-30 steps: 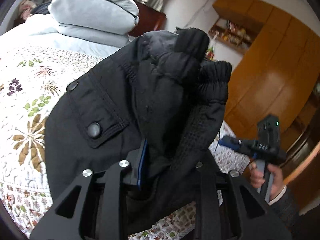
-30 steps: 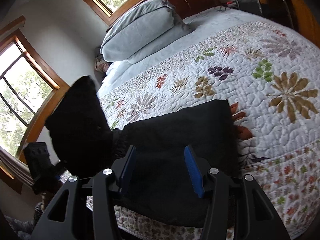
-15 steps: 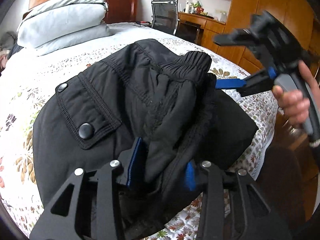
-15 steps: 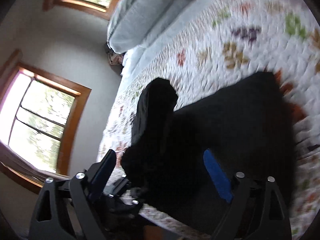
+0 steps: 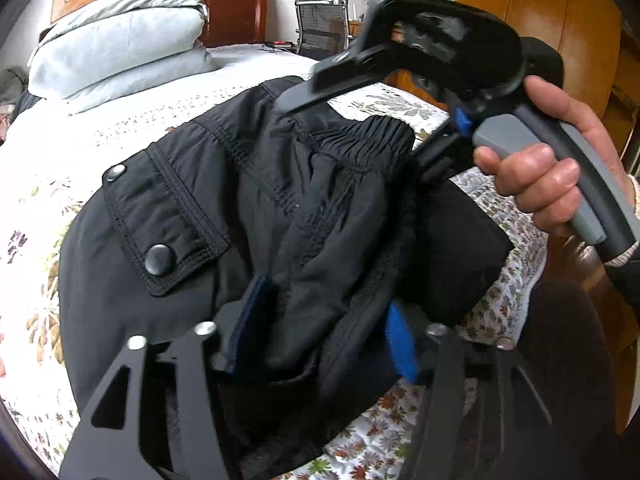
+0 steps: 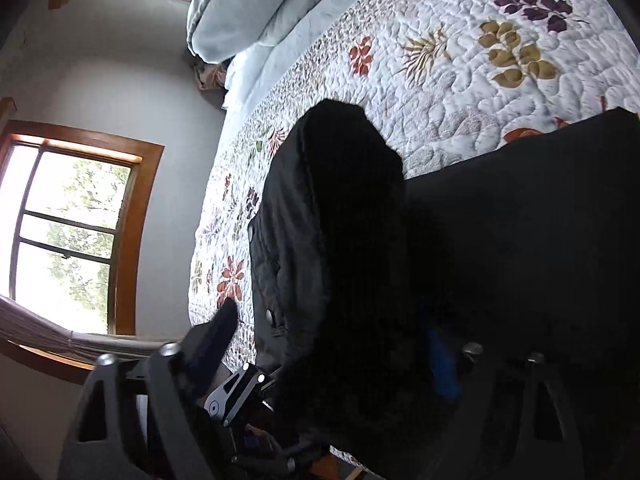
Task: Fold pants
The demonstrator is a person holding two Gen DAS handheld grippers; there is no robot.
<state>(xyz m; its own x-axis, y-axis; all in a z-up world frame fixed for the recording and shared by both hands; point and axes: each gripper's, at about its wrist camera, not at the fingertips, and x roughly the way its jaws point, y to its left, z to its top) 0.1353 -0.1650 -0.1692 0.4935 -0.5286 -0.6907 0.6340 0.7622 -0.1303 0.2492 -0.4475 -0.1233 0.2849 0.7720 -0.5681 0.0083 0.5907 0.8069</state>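
Note:
Black pants [image 5: 192,216] lie bunched on a floral quilt [image 5: 36,184], with a snap pocket flap up and the elastic waistband [image 5: 372,136] toward the far right. My left gripper [image 5: 326,332] straddles a thick fold of them; its jaws are opening, and the blue pads [image 5: 400,344] stand loose beside the cloth. A hand [image 5: 536,184] holds my right gripper [image 5: 352,132] over the waistband. In the right wrist view, the raised bunch of pants [image 6: 332,220] stands between the right gripper's [image 6: 324,356] closing jaws, and the left finger [image 6: 212,344] is clear of the cloth.
Pale blue pillows [image 5: 120,52] are stacked at the head of the bed before a dark wooden headboard [image 5: 236,8]. An office chair [image 5: 324,12] and wooden cabinets [image 5: 560,20] stand beyond the bed. Windows [image 6: 72,232] are on the wall by the bed's side.
The left gripper brought the hanging pants down onto the quilt and its jaws spread apart. The right gripper came in from the right to the waistband, with the bunch now between its jaws.

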